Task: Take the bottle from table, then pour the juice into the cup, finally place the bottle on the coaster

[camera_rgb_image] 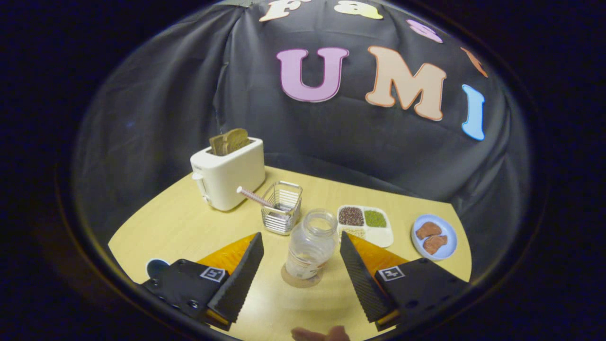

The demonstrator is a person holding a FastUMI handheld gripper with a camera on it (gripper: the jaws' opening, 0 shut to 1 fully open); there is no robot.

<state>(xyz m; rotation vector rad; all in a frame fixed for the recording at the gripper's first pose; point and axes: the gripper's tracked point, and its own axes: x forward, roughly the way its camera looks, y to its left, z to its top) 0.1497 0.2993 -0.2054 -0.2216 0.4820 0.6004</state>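
The clear, round bottle stood upright on the flat brown coaster, between the gripper's ribbed black jaws, spread apart.

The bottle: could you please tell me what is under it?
The bottle stands on a round tan coaster, whose rim shows around its base; the coaster's middle is covered. The open gripper flanks the bottle without touching it.

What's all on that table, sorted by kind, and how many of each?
Appliances: 1, the toaster with bread in it.
Containers: 2, the wire basket and the clear bottle.
Dishes: 2, the divided tray and the blue plate.
Coasters: 1, the coaster under the bottle.
Total: 6.
The gripper has its jaws open, either side of the bottle.
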